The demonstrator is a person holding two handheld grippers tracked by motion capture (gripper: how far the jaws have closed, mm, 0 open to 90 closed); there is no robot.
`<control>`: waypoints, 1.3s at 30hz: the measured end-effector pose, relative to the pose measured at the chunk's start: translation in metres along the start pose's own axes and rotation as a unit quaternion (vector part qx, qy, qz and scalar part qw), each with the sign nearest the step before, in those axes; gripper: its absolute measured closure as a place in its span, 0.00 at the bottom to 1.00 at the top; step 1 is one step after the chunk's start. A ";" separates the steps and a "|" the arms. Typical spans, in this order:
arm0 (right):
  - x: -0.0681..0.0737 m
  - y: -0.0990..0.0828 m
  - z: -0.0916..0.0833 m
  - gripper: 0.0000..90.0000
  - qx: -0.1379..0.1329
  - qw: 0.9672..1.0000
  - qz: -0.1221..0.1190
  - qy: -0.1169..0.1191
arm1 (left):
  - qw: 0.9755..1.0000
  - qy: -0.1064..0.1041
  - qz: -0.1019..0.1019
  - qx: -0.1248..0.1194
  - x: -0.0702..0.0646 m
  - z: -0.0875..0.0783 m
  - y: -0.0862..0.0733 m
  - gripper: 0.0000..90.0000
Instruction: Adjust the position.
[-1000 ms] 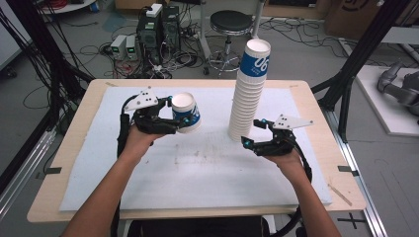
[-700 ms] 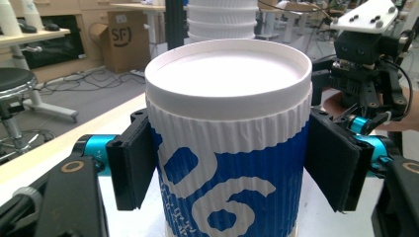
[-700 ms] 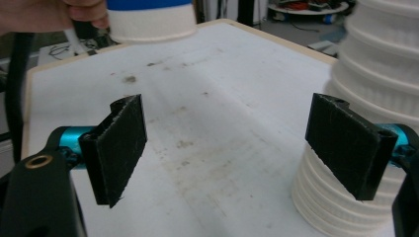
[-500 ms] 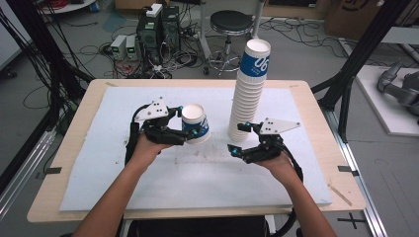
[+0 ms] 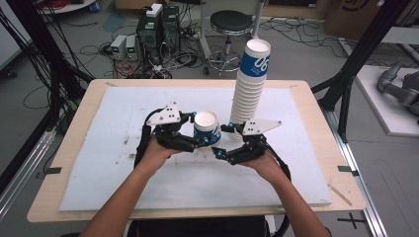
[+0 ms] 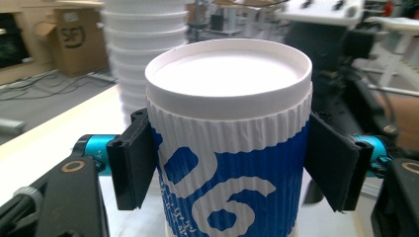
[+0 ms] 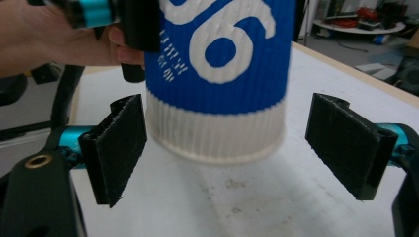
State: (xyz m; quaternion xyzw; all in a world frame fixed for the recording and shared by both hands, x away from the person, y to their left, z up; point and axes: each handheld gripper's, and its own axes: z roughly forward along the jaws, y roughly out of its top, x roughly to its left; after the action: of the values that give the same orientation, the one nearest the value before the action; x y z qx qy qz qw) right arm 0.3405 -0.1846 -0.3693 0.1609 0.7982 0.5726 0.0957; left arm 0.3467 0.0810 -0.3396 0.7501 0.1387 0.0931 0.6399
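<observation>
Blue and white ribbed paper cup (image 5: 206,129) is held upside down above the white foam mat (image 5: 123,118) on the wooden tabletop (image 5: 316,106), its flat white bottom facing up. The left gripper (image 5: 201,140) squeezes the cup's bumpy sides between its black pads (image 6: 131,165). The right gripper (image 5: 221,153) sits just beside it, low, with its jaws spread wide around the cup's rim and not touching it. A tall stack of white paper cups (image 5: 249,89) stands close behind. Both hands reach in from the near edge.
</observation>
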 end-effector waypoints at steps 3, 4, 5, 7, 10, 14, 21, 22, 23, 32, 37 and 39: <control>0.001 0.000 0.006 0.18 0.002 1.000 0.000 0.014 | 1.000 -0.008 0.004 0.005 -0.003 0.006 -0.001 0.30; 0.002 0.001 0.007 0.20 0.006 1.000 -0.004 0.007 | 1.000 -0.005 0.006 0.010 -0.003 0.007 -0.001 0.30; 0.002 0.002 0.007 0.27 0.013 1.000 -0.016 0.012 | 1.000 -0.007 0.006 0.012 -0.003 0.008 -0.002 0.31; 0.001 0.002 0.004 0.32 0.021 0.999 -0.026 0.010 | 1.000 -0.011 0.004 0.015 -0.003 0.009 -0.002 0.30; 0.001 0.002 0.002 0.34 0.030 0.999 -0.034 0.010 | 1.000 -0.015 0.001 0.026 -0.004 0.011 -0.003 0.29; 0.003 0.005 -0.002 0.35 0.049 0.997 -0.057 0.013 | 0.998 -0.011 0.017 0.051 -0.005 0.012 0.004 0.18; 0.003 0.008 -0.006 0.35 0.084 0.993 -0.085 0.012 | 0.996 -0.024 0.045 0.072 -0.004 0.009 0.021 0.18; 0.004 0.008 -0.005 0.35 0.089 0.992 -0.088 0.011 | 0.996 -0.030 0.045 0.074 -0.004 0.009 0.021 0.19; 0.004 0.008 -0.005 0.35 0.093 0.991 -0.091 0.010 | 0.995 -0.044 0.050 0.077 -0.003 0.009 0.021 0.23; 0.002 0.003 -0.010 0.17 0.030 0.998 -0.050 -0.002 | 0.998 -0.059 0.024 0.025 0.000 0.007 0.014 0.34; 0.000 -0.001 -0.010 0.30 0.038 0.998 -0.053 0.015 | 0.998 -0.061 0.011 0.029 0.003 0.005 0.010 0.34; 0.000 0.001 -0.013 0.33 0.044 0.997 -0.065 0.016 | 0.997 -0.064 0.005 0.033 0.003 0.004 0.009 0.34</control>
State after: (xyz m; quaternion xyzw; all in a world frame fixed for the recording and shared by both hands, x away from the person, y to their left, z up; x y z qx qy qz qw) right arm 0.3361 -0.1959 -0.3638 0.1034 0.8329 0.5317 0.1131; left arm 0.3519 0.0769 -0.3317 0.7760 0.0963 0.0434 0.6218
